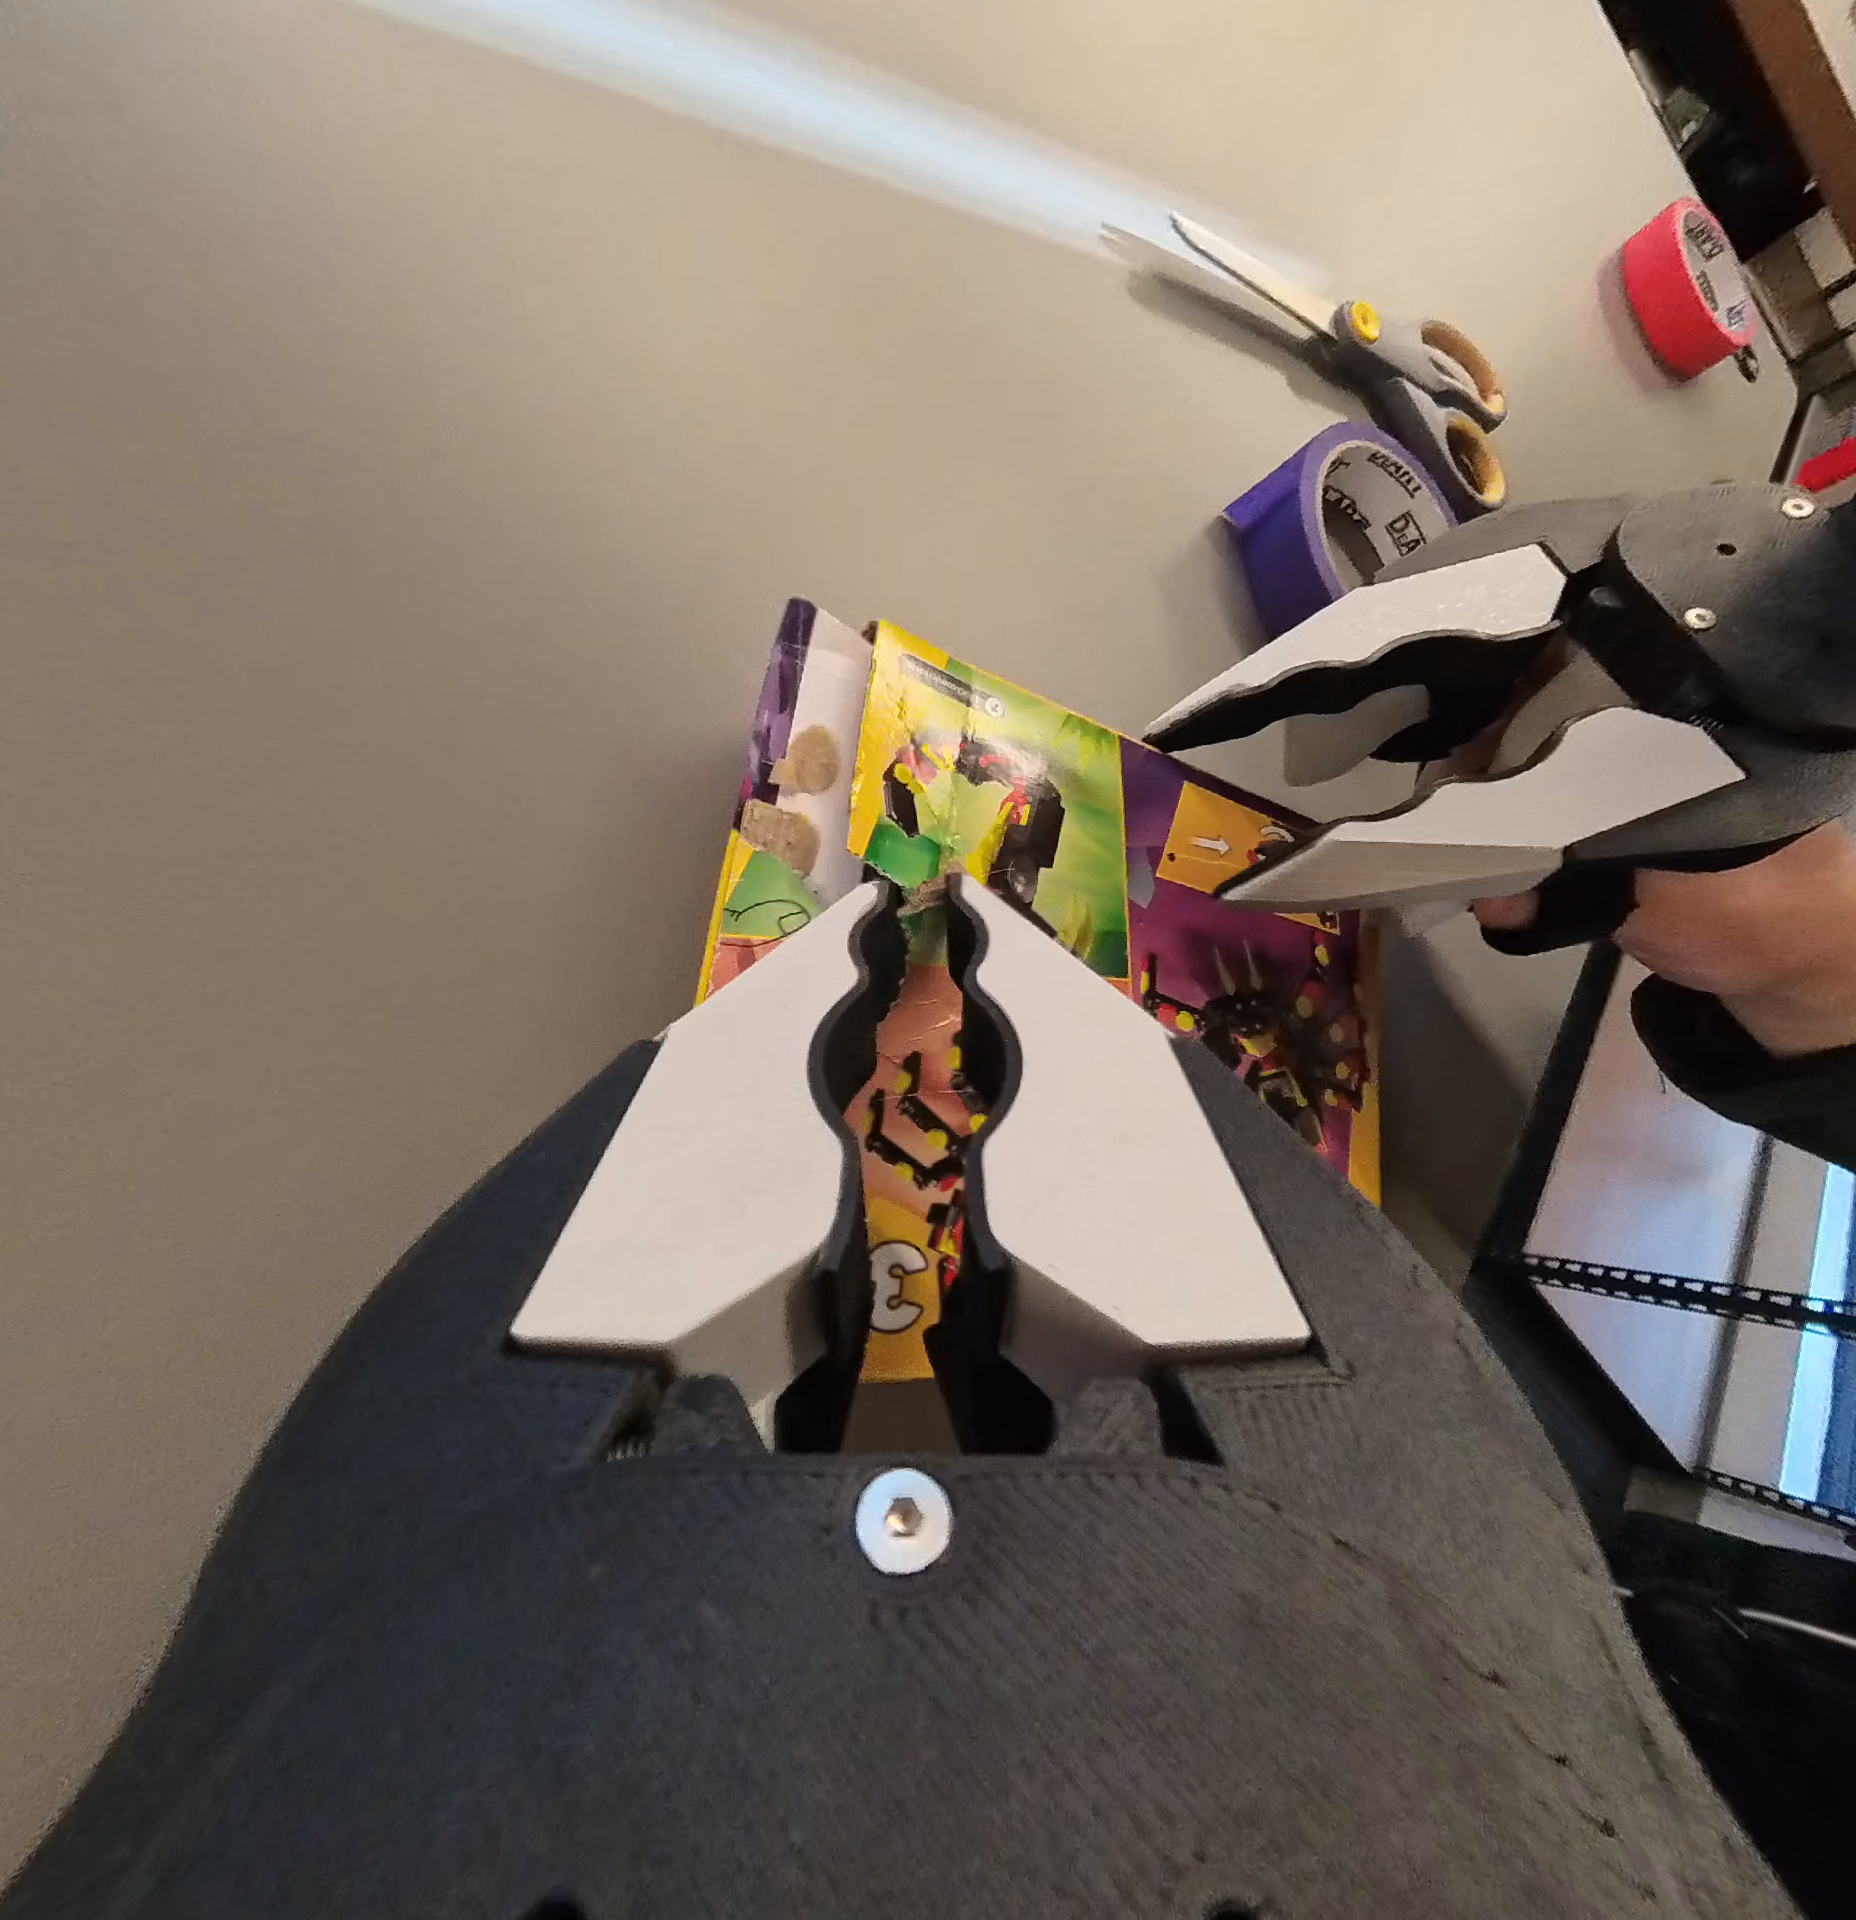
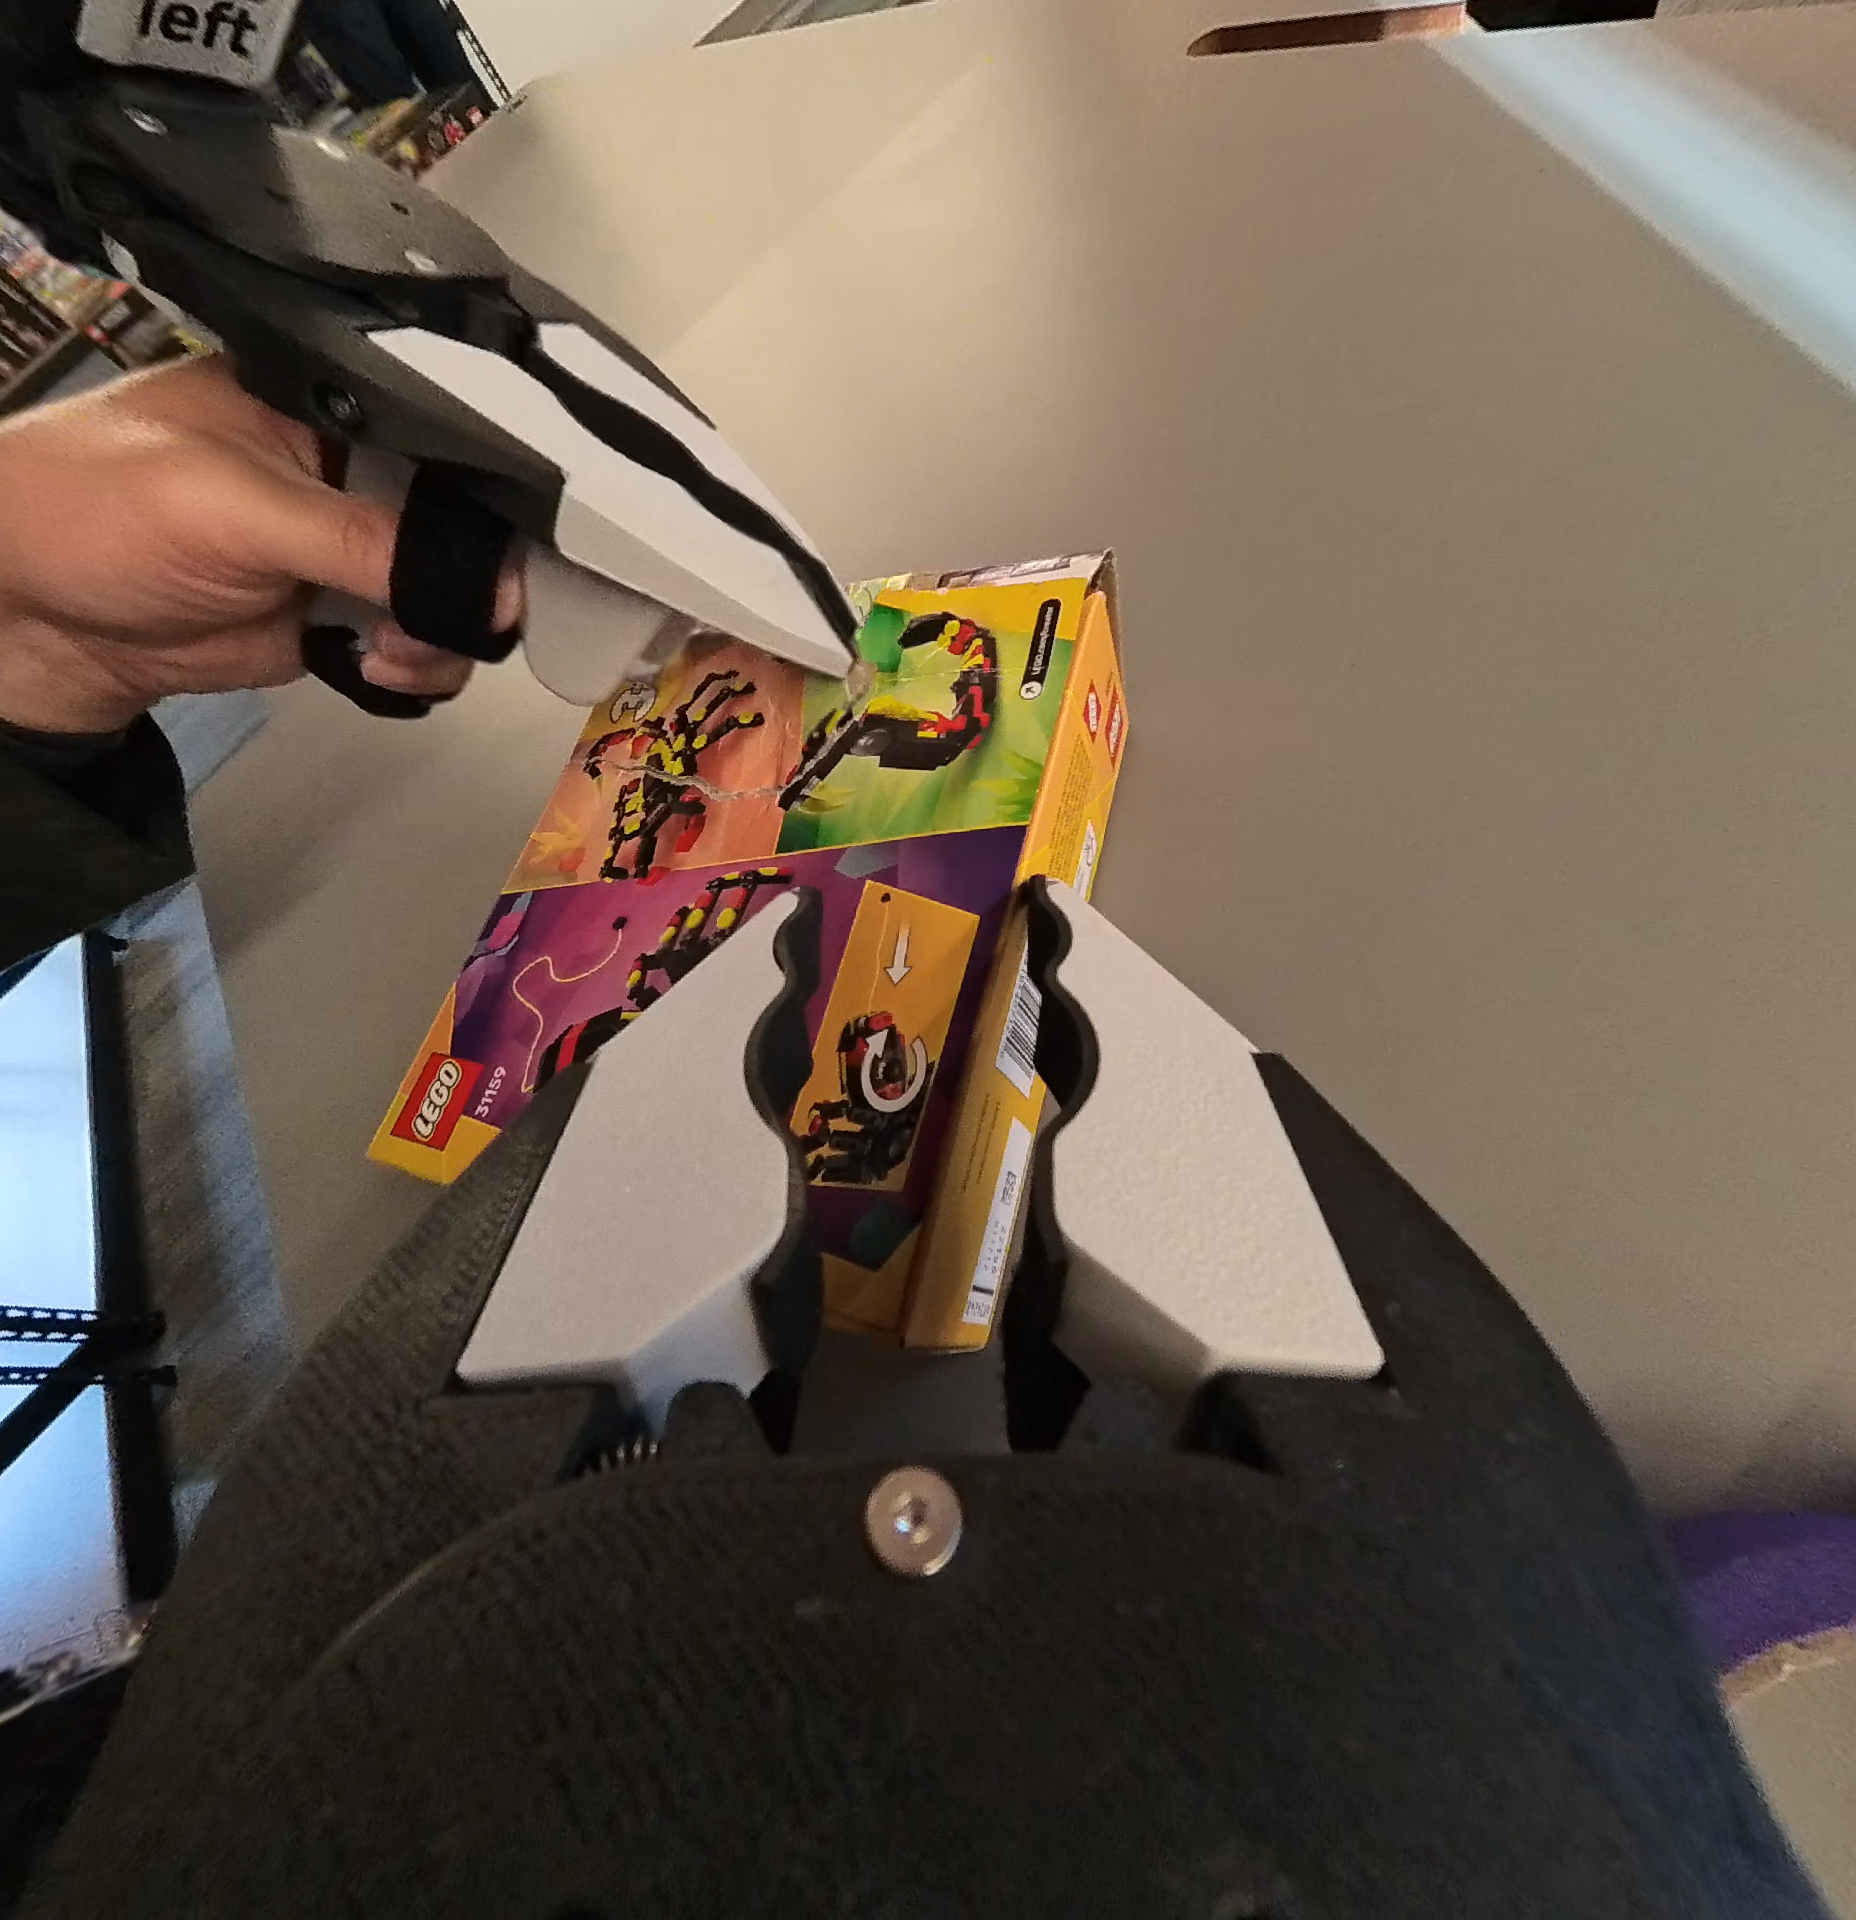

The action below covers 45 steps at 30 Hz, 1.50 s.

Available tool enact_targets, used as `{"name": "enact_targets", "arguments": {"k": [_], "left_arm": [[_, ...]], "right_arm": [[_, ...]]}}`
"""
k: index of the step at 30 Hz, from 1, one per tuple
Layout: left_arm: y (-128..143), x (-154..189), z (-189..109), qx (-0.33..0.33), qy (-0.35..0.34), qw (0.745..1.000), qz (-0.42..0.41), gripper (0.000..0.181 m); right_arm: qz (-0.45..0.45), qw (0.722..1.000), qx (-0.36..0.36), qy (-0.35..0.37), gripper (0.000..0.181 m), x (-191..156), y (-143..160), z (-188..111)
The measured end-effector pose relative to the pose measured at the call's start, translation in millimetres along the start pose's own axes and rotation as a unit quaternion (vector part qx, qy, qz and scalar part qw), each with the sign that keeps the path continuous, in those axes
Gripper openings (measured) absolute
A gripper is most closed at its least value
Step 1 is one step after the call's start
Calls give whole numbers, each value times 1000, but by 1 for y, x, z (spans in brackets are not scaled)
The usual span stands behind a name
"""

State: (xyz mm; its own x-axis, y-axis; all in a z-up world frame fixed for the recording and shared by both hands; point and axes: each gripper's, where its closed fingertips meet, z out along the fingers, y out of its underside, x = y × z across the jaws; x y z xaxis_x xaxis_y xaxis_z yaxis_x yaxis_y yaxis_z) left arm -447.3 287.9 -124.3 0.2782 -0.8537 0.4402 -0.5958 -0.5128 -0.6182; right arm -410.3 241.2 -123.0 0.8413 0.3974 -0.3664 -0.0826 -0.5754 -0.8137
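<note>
The left gripper [image 1: 922,891] is pinching a torn strip of the toy box [image 2: 799,821] on the table [image 2: 1423,623]; the right gripper [image 2: 913,914] is hovering, jaws apart, over the box's corner.

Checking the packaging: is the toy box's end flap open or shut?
Open. The toy box shows an end flap folded back with bare glue spots. The left gripper is shut on torn card; the right gripper is open.

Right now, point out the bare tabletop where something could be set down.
The beige tabletop is bare across the wide stretch left of the toy box. It is crowded on the right: purple tape roll, scissors and red tape roll cluster behind the right gripper. The left gripper pinches the box's torn panel.
</note>
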Motion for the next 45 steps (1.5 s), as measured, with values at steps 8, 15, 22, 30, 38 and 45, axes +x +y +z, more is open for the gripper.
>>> {"name": "enact_targets", "arguments": {"k": [8,15,22,30,38,45], "left_arm": [[10,-2,-11,-5,44,998,-44,3],[27,1,-30,-41,42,997,-43,3],[49,10,-37,-79,65,993,-62,16],[44,11,-35,-65,166,969,-170,3],[43,22,-52,-96,273,899,-330,0],[63,20,-49,-162,225,894,-352,0]], "right_arm": [[24,999,9,-22,31,-3,-2,3],[-28,1000,-1,-1,11,-9,-5,7],[-20,1000,-18,-3,13,-9,-4,11],[-42,999,-31,7,11,-11,-4,13],[-95,993,-56,33,9,-12,-2,16],[-106,993,-48,34,7,-13,-5,19]]}}
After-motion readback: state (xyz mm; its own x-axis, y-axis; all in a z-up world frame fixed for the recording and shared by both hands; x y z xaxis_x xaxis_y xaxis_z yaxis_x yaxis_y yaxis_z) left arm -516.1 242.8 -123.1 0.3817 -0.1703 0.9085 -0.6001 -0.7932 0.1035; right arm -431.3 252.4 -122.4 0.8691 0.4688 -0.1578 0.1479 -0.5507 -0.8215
